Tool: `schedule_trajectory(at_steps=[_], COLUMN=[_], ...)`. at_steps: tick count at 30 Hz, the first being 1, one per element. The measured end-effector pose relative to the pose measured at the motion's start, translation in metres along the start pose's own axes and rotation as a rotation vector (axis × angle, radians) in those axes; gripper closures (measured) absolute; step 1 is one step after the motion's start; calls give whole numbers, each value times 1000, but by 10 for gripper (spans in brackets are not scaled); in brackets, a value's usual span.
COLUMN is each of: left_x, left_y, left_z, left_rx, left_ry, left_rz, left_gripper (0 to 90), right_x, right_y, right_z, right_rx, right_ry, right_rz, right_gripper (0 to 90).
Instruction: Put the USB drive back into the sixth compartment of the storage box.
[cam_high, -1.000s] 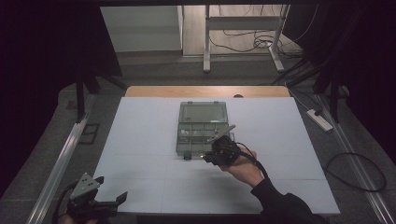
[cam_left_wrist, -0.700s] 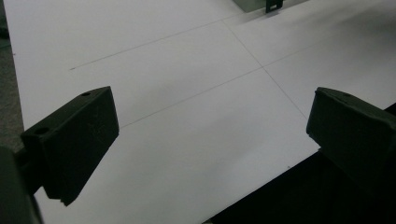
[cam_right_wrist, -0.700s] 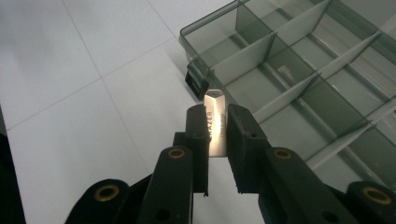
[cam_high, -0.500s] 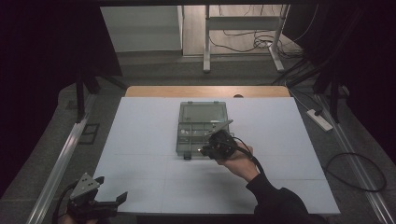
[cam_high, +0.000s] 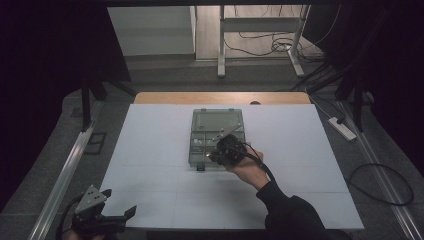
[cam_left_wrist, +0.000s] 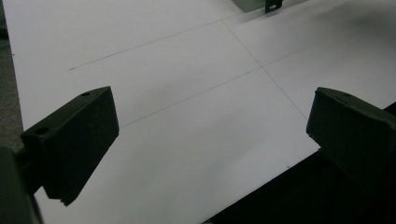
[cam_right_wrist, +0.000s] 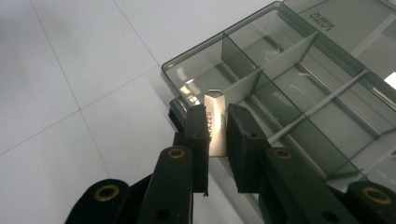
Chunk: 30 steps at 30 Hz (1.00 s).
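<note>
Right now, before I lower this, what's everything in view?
Compartment box: one, smoky clear grey, lid open, middle of table.
Metal strip: one, silver with lettering, upright between the right gripper's fingers, over the box's near corner.
Table: one, white top, wooden far edge.
Power strip: one, white, floor at right.
Left gripper: open, holding nothing, near-left table corner.
Right gripper: shut on the strip, at the box's near right.
</note>
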<state>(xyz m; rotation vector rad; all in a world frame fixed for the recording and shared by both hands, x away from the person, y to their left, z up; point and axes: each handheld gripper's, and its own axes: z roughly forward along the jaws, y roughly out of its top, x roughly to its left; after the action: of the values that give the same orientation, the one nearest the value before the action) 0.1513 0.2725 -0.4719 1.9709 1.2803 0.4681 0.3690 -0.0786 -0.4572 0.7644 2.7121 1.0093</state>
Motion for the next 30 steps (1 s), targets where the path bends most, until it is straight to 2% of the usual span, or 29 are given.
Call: schedule_trajectory(at_steps=[7,17,30], left_x=[0,-1,-1], left_y=[0,0,0], left_z=[0,0,0], left_rx=[0,1,6], left_ry=[1,4,8], left_rz=[3,5,11], left_gripper=[23,23,23], right_x=[-2,-10,-16], right_y=[4,6,5], right_z=[6,13,29], right_rx=[-4,-1,25], right_ry=[-6,-29,-58], right_rz=[-7,8,10], right_gripper=[790,790,789])
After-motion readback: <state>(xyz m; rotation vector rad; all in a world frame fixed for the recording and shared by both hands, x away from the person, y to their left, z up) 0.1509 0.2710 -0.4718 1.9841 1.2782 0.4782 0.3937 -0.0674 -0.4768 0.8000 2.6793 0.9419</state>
